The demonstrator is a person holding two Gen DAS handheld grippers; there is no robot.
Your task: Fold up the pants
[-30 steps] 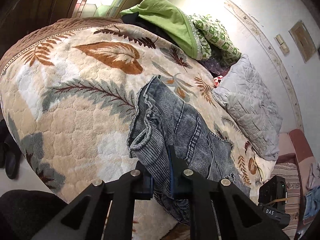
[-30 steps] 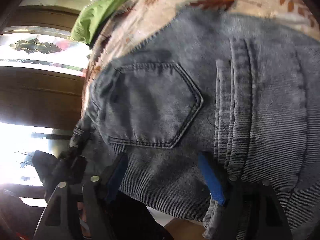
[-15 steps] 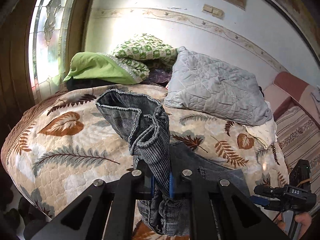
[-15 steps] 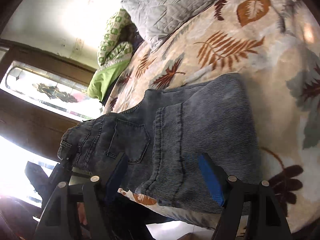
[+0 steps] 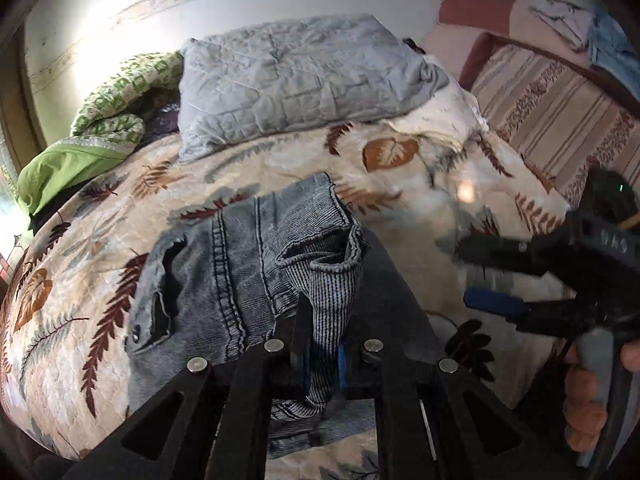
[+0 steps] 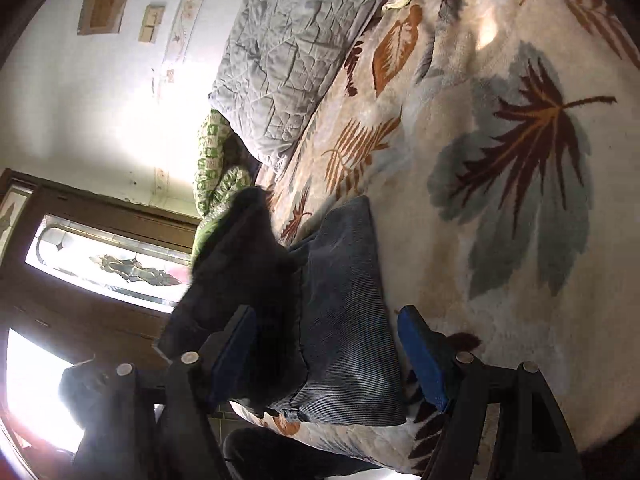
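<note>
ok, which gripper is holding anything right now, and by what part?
The left gripper is shut on the jeans, pinching a bunched leg end near its hem. The right gripper is open and holds nothing.

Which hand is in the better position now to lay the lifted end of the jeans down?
Left. The left tool is shut on the jeans, with the leg end bunched between its pads. The right tool is open beside the folded part on the blanket, gripping nothing.
</note>
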